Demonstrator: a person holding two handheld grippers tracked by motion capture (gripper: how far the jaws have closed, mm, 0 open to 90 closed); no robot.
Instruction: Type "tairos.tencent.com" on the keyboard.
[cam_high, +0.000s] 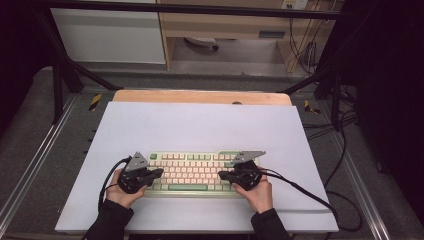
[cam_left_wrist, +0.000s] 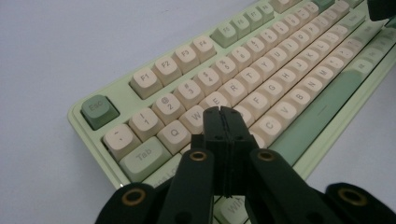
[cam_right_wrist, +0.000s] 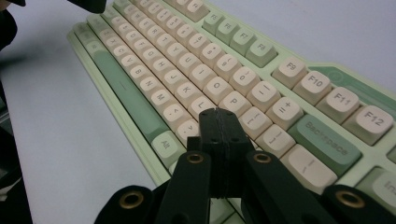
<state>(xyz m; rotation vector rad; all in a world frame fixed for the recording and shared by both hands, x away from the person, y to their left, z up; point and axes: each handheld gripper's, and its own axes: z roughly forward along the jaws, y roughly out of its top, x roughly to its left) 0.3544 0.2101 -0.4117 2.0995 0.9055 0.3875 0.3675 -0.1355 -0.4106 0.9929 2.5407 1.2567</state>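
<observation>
The mechanical keyboard (cam_high: 192, 172) lies lengthwise between both tools: left hand-held gripper (cam_left_wrist: 223, 111), jaws pressed together, tips over its A-S keys; right hand-held gripper (cam_right_wrist: 217, 113), likewise closed, above its L-semicolon keys

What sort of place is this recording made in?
Probably a lab or workshop recording bay: a white-covered table with a keyboard stands inside a black frame, with loose cables by a wooden bench behind.

A wooden desk (cam_high: 200, 96) carries a pale white sheet (cam_high: 200, 125) across its top; a green-and-cream keyboard (cam_high: 192, 172) lies on the sheet's near half.
</observation>
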